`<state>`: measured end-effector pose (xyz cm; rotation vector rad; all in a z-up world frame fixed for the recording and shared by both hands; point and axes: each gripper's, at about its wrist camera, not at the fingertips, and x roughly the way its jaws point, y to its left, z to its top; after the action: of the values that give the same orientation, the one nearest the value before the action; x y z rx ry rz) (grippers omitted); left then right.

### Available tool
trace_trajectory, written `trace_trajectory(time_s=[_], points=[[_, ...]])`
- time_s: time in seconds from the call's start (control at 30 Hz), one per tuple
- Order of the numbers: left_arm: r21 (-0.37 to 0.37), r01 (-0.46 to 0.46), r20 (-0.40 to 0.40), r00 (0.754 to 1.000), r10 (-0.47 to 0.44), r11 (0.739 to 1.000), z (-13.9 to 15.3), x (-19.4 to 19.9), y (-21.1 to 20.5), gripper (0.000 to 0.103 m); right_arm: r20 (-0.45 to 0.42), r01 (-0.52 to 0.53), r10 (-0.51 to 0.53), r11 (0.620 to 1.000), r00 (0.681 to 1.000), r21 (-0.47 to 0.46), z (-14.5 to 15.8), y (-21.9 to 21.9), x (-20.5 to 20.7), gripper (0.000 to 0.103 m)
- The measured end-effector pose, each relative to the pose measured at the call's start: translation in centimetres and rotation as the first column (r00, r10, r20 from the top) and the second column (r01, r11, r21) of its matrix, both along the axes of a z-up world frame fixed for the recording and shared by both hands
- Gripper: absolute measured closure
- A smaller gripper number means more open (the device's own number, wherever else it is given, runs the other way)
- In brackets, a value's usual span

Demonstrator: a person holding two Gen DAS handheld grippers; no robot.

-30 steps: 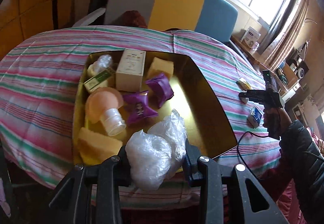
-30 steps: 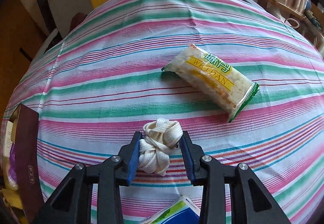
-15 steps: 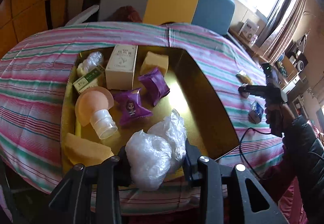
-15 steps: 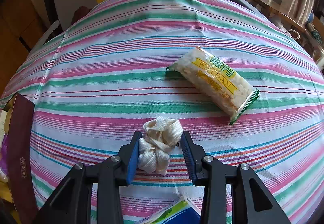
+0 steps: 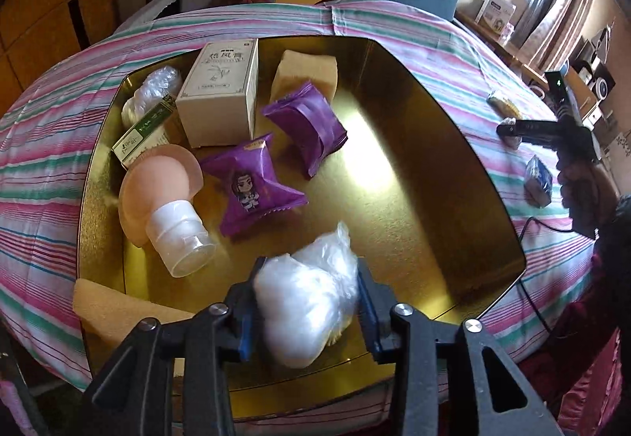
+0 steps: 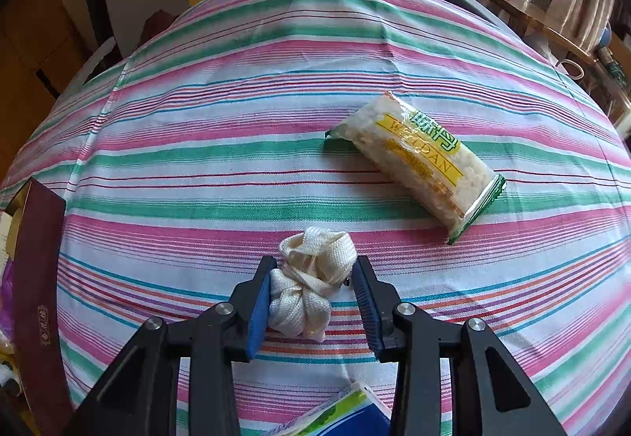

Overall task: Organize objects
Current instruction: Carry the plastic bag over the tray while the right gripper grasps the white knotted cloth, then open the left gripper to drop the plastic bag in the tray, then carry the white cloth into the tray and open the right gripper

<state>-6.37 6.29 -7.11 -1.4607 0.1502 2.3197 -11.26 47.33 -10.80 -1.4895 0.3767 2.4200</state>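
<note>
The left hand-held gripper (image 5: 307, 308), jaws just eased around the plastic bag (image 5: 311, 302), is poised low over the gold tray (image 5: 414, 207) at 6 o'clock for release, while the right hand-held gripper (image 6: 311, 298) is closed on the cord bundle (image 6: 311, 278).

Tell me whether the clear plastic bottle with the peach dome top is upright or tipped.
Tipped. The clear plastic bottle with the peach dome top lies on its side in the gold tray, open mouth toward the camera.
</note>
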Motion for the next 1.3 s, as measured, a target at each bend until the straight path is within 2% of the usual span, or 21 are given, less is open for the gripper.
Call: trace_trajectory(time_s=[0.07, 0.37, 0.4, 0.57, 0.73, 0.87, 1.07, 1.17, 1.3], points=[[-0.015, 0.004, -0.01, 1.0, -0.004, 1.0, 0.0, 0.1, 0.0, 0.059, 0.0, 0.001, -0.001, 1.0, 1.0, 0.0, 0.0, 0.0, -0.1, 0.062], [0.013, -0.031, -0.046, 0.998, 0.032, 0.999, 1.0, 0.6, -1.1, 0.059, 0.0, 0.0, 0.0, 1.0, 1.0, 0.004, 0.0, -0.1, -0.2, 0.065], [0.023, -0.038, -0.055, 0.998, 0.039, 0.999, 1.4, 0.8, -1.3, 0.058, -0.002, 0.001, -0.001, 1.0, 1.0, 0.004, 0.0, -0.1, -0.3, 0.069], [0.06, -0.08, -0.112, 0.99, 0.086, 0.995, 3.3, 1.6, -2.7, 0.058, -0.011, 0.009, -0.009, 1.0, 1.0, -0.002, 0.0, 0.2, -0.5, 0.071], [0.047, -0.119, -0.194, 0.973, 0.126, 0.992, 5.3, 2.4, -3.7, 0.057, -0.045, 0.03, -0.03, 0.999, 0.999, -0.02, 0.7, 0.8, -0.1, 0.071], [0.037, -0.144, -0.227, 0.963, 0.148, 0.989, 6.2, 2.5, -4.4, 0.057, -0.102, 0.011, -0.014, 1.0, 0.995, -0.028, 3.0, -0.4, 0.5, 0.071], [0.045, -0.163, -0.222, 0.96, 0.169, 0.986, 6.0, 2.5, -5.1, 0.057, -0.176, -0.103, 0.102, 0.995, 0.979, 0.004, 7.4, -5.1, 1.9, 0.071], [0.053, -0.169, -0.223, 0.959, 0.177, 0.984, 6.0, 2.8, -5.5, 0.057, -0.228, -0.179, 0.18, 0.983, 0.957, 0.025, 10.2, -8.5, 2.7, 0.071], [0.064, -0.177, -0.229, 0.955, 0.187, 0.982, 6.0, 3.1, -6.0, 0.057, -0.282, -0.317, 0.314, 0.948, 0.907, 0.035, 13.4, -14.2, 3.6, 0.071]])
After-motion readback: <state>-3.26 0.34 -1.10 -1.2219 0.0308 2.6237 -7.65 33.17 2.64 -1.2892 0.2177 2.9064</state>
